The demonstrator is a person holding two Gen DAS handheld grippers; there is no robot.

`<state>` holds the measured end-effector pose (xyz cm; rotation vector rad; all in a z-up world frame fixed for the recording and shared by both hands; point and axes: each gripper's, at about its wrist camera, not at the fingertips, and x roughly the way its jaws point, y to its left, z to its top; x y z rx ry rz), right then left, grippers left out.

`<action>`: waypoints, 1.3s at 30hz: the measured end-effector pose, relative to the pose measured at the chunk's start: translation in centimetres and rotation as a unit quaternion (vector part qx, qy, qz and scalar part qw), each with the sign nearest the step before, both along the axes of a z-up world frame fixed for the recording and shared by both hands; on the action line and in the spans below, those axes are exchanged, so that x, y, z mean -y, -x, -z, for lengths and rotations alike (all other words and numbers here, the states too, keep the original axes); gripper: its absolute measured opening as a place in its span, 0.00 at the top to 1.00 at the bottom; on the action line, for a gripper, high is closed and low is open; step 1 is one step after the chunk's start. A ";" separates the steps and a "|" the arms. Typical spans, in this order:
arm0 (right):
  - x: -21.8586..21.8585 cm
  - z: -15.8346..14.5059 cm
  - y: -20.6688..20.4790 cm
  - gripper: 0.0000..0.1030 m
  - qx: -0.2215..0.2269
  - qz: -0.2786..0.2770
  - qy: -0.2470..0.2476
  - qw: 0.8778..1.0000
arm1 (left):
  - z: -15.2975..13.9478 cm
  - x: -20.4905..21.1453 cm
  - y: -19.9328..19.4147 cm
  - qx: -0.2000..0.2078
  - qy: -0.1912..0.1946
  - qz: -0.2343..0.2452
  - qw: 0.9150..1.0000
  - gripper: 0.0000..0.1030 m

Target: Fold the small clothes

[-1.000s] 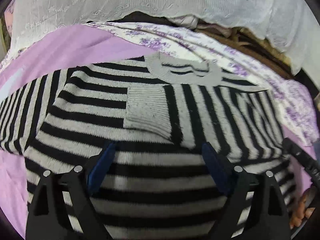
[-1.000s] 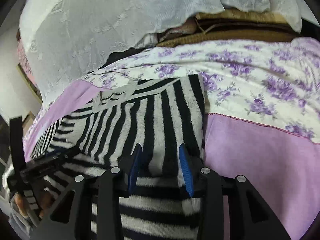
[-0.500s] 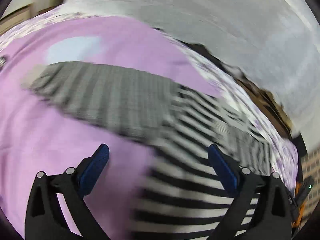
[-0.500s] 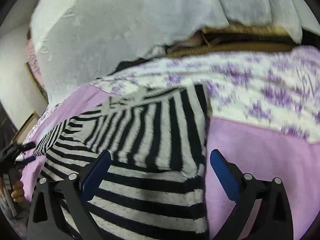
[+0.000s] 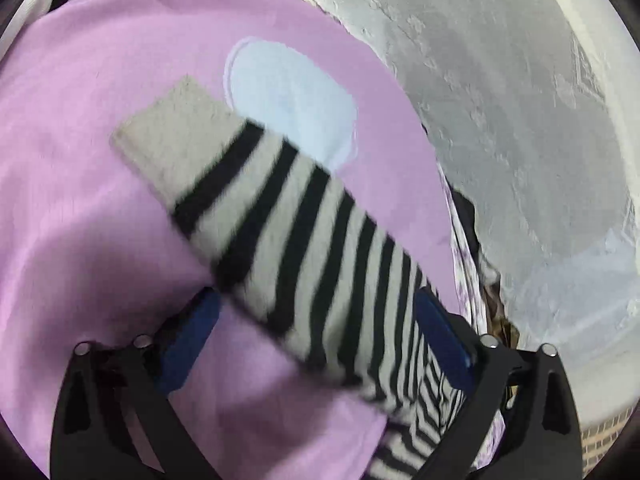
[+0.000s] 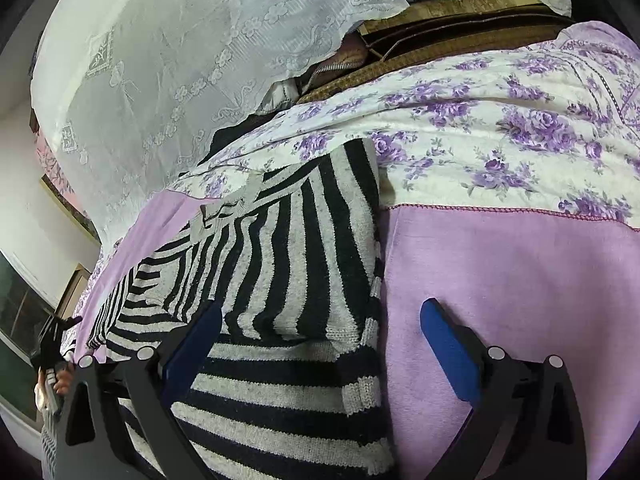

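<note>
Sweater [image 6: 280, 300], black and grey stripes, lies flat on the pink sheet [image 6: 520, 280], its right side already folded over the body. Floral quilt [image 6: 500, 128] sits behind it, lace cover [image 6: 180, 60] further back.

Right gripper [image 6: 320, 340]: jaws spread wide, hanging over the sweater's folded right edge, nothing pinched.

Left gripper [image 5: 316, 332]: jaws wide, just been closing a little. Left sleeve [image 5: 280, 216] lies stretched out on the sheet, passing between the pads, not pressed. Its grey cuff [image 5: 172, 136] points away, overlapping a pale blue patch [image 5: 292, 96].
</note>
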<state>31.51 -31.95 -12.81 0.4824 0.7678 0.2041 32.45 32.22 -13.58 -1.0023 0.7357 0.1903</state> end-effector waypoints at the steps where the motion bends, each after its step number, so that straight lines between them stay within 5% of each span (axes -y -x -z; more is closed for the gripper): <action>1: -0.1 0.0 0.0 0.03 0.000 -0.001 0.000 1.000 | 0.1 -0.4 -0.2 -0.002 -0.002 -0.003 1.000 0.28; 6: -0.1 0.1 -0.3 0.03 -0.004 -0.006 0.000 1.000 | 1.3 -2.5 -0.3 0.005 0.034 -0.025 0.999 0.55; 11: -0.1 0.2 -0.3 0.03 -0.004 -0.006 0.000 1.000 | 1.1 -2.3 -0.3 -0.002 0.015 -0.016 1.000 0.85; 20: -0.1 0.2 -0.4 0.03 -0.007 -0.008 -0.001 1.000 | -3.6 1.6 0.4 -0.011 -0.133 0.024 0.991 0.89; 27: -0.1 0.2 -0.5 0.03 -0.008 -0.008 -0.003 1.000 | -8.0 7.0 -0.6 -0.005 -0.232 0.070 0.970 0.89; 39: -0.2 0.3 -0.6 0.03 -0.014 -0.011 -0.004 1.000 | -12.0 17.4 -3.0 0.018 -0.312 0.141 0.939 0.89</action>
